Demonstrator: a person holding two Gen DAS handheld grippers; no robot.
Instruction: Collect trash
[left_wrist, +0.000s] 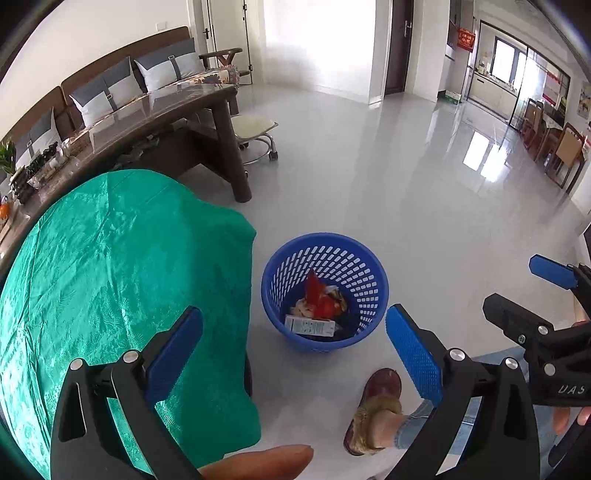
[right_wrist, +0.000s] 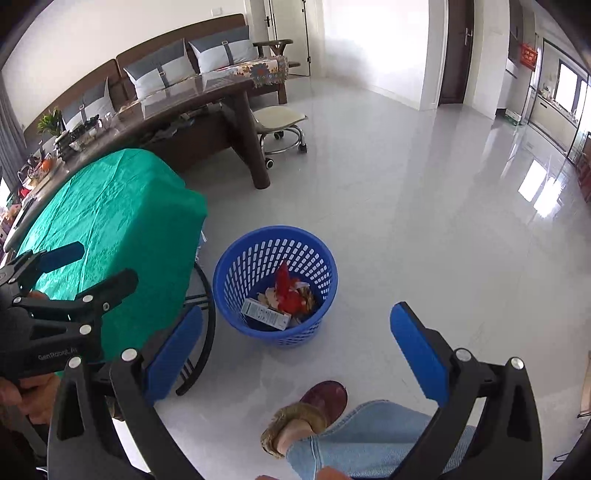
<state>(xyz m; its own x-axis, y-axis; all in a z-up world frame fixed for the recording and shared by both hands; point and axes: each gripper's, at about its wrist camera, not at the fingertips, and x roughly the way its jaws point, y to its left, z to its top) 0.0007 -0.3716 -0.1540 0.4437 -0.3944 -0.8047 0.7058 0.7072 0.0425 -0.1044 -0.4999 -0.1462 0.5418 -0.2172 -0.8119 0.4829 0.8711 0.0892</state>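
A blue mesh waste basket (left_wrist: 364, 266) (right_wrist: 240, 258) stands on the grey floor. Inside it lie a red wrapper (left_wrist: 319, 299) (right_wrist: 288, 291), a white carton (left_wrist: 310, 326) (right_wrist: 264, 314) and other scraps. My left gripper (left_wrist: 293, 350) is open and empty, held above the floor just short of the basket; it also shows in the right wrist view (right_wrist: 96, 266) over the green cloth. My right gripper (right_wrist: 295, 347) is open and empty, to the right of the left one; it shows in the left wrist view (left_wrist: 524, 288).
A small table under a green cloth (left_wrist: 110, 277) (right_wrist: 110, 218) stands left of the basket. A long dark table (left_wrist: 155, 118), a sofa (right_wrist: 166, 70) and a wheeled stool (left_wrist: 255, 136) are behind. The person's slippered foot (left_wrist: 376, 410) (right_wrist: 306, 413) is near the basket.
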